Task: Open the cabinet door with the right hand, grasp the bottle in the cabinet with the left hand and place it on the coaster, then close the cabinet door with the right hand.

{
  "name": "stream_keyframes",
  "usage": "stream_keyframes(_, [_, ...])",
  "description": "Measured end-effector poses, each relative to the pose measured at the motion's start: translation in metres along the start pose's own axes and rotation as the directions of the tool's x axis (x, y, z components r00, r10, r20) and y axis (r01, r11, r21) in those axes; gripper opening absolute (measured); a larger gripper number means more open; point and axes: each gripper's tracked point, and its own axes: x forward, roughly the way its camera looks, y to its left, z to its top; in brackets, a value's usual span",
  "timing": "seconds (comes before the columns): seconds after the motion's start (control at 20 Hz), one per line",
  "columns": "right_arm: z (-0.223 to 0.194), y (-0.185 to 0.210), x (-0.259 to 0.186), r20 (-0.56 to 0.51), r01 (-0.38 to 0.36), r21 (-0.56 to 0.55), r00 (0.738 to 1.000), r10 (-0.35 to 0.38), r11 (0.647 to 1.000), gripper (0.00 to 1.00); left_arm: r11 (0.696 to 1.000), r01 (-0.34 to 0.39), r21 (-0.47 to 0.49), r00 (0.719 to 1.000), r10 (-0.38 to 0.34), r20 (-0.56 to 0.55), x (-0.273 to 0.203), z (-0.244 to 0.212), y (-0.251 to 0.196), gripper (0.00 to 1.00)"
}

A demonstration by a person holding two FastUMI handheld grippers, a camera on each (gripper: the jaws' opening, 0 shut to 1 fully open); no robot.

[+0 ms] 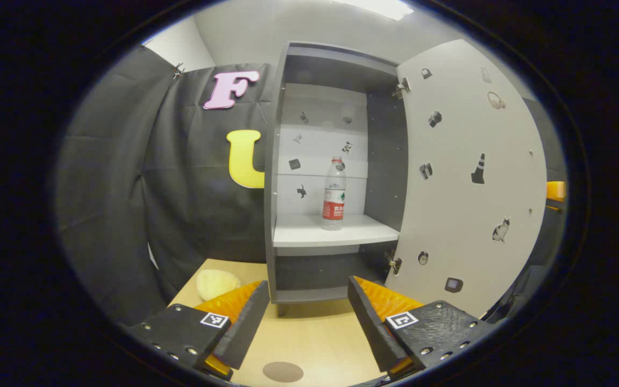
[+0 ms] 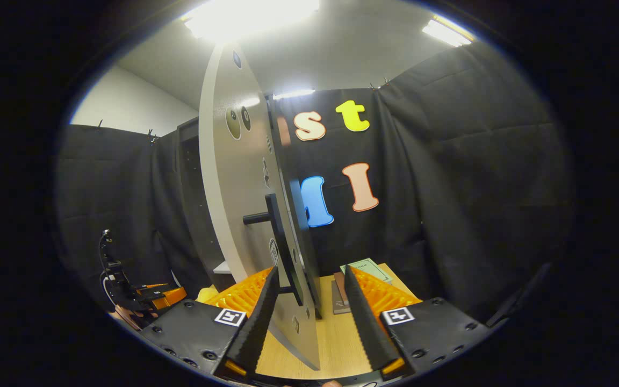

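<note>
Wooden table: both grippers' jaws gape wide, holding nothing.

Bright white ceiling light panels blow out into glare overhead. Both pictures stay sharp centrally. Fisheye bending curves the edges.

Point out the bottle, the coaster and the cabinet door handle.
bottle (image 1: 334,194): left gripper view, on its body just above the red label.
coaster (image 1: 282,371): left gripper view, on the middle of the round brown disc on the table.
door handle (image 2: 279,236): right gripper view, on the dark vertical bar.
</note>
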Motion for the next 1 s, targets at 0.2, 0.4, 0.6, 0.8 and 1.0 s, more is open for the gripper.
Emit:
stream_keyframes(0.2, [-0.002,-0.003,-0.013,0.004,0.054,-0.011,0.999,-0.054,0.998,0.81,0.999,0.031,0.021,0.999,-0.032,0.025,0.021,0.012,-0.004,0.89])
stream_keyframes(0.4, [-0.012,0.014,-0.015,-0.025,0.014,-0.014,1.0,-0.014,1.0,0.81,0.997,0.073,0.0,0.997,-0.073,0.027,0.052,0.027,-0.015,0.89])
stream_keyframes(0.6, [-0.019,0.045,-0.017,-0.046,-0.076,0.0,0.996,0.076,0.997,0.81,0.994,0.095,0.045,0.993,-0.098,0.063,0.086,0.055,-0.016,0.91])
stream_keyframes(0.8, [-0.035,0.059,-0.015,-0.094,-0.095,-0.016,0.991,0.093,0.995,0.74,0.99,0.138,0.026,0.985,-0.14,0.096,0.115,0.074,-0.019,0.89])
stream_keyframes(1.0, [-0.062,0.098,0.012,-0.121,-0.109,0.001,0.987,0.108,0.994,0.98,0.979,0.187,0.081,0.969,-0.197,0.149,0.153,0.092,-0.029,0.88])
